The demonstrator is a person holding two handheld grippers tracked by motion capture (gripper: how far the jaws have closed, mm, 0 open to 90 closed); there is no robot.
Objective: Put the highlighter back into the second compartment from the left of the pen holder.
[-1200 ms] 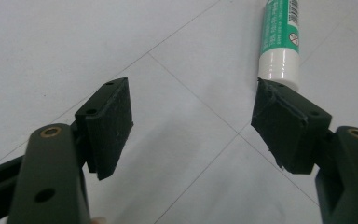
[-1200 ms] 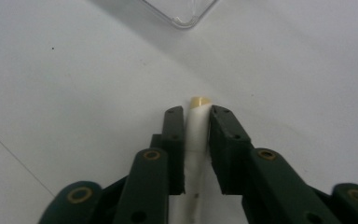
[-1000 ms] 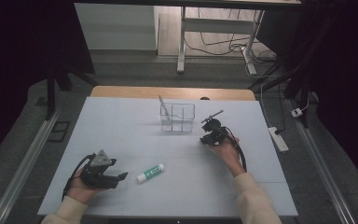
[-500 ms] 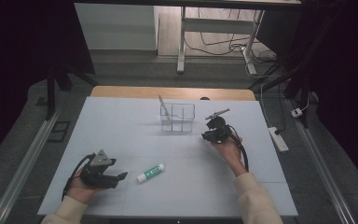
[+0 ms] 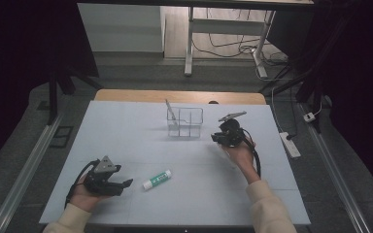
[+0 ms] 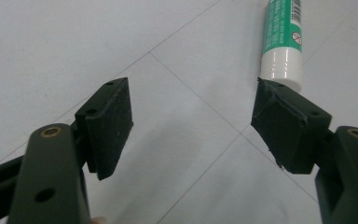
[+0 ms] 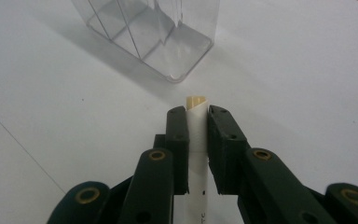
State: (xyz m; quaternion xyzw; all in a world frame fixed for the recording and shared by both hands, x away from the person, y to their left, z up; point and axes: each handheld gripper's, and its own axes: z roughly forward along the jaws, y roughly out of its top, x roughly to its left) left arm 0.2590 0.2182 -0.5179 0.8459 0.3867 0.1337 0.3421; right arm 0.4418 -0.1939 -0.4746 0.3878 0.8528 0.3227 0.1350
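Pale grey table [image 5: 126, 145] over dark carpeted floor [image 5: 24, 111]; left gripper [image 6: 191, 121] released, right gripper [image 7: 196, 135] grasping a white pen [image 7: 196, 140].

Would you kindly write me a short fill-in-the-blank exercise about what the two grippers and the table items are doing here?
1. The right gripper is shut on a slim ____ pen.
2. The left gripper has its fingers ____, nothing between them.
3. The green-and-white glue stick lies ____ on the pale table.
4. The clear plastic divided organiser box holds one upright ____.

Missing words: white; open; flat; pen
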